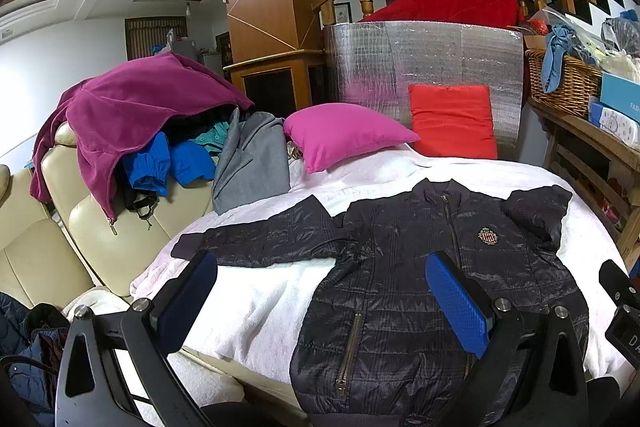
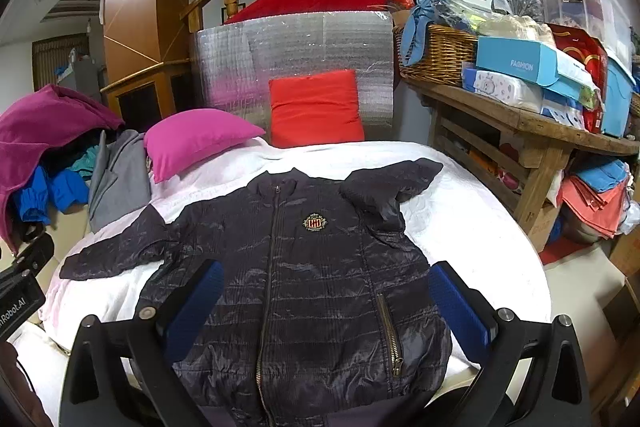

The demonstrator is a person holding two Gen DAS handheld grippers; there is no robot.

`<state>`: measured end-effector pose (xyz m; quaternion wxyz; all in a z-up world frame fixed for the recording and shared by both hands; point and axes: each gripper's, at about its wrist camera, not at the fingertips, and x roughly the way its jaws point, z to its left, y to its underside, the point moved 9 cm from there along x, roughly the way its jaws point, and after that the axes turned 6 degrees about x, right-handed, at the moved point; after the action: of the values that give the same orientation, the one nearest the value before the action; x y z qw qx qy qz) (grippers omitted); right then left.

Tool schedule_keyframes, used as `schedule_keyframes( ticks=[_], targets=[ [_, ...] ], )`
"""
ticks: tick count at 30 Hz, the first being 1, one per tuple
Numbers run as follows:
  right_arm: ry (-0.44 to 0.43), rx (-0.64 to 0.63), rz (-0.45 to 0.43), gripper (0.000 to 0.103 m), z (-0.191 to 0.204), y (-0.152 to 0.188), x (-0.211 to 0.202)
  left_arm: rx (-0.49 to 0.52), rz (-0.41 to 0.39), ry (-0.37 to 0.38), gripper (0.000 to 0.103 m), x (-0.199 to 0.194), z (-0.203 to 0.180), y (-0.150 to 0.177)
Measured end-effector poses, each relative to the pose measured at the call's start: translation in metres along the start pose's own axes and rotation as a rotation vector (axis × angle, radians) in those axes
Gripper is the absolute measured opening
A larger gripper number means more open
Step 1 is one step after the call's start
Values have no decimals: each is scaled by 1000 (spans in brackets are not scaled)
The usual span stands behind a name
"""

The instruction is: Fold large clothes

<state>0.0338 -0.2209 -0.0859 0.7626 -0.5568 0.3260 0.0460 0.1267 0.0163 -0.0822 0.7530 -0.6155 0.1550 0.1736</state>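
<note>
The bed (image 2: 460, 195), under a white cover, fills the middle of both views. A dark quilted jacket (image 2: 304, 279) lies face up on it, zipped, hem at the bottom of the frame, collar toward the centre. One sleeve (image 2: 116, 255) stretches out flat to the left; the other sleeve (image 2: 384, 187) is bent over at the upper right of the jacket. A crest badge (image 2: 315, 222) sits on the chest.

A heap of clothes (image 1: 132, 119), magenta on top, rests on the cream sofa (image 1: 100, 227) at the left. A wooden bench (image 2: 520, 123) at the right carries a basket (image 2: 436, 59) and boxes. A pink cushion (image 2: 192, 139) and a red cushion (image 2: 316, 107) sit at the head of the bed.

The left hand-held gripper (image 1: 320, 297) hovers released over the jacket's lower left, blue pads (image 1: 456, 299) wide apart, gripping nothing. The right hand-held gripper (image 2: 326, 307) hangs likewise released above the lower front, empty.
</note>
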Motion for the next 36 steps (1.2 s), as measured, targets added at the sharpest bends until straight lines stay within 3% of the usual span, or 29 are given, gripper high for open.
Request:
schedule_keyframes(
  ticks=[36],
  targets=[
    [-2,-12,18,103,6,-7,32,1,41,-12,103,28,-8,1]
  ],
)
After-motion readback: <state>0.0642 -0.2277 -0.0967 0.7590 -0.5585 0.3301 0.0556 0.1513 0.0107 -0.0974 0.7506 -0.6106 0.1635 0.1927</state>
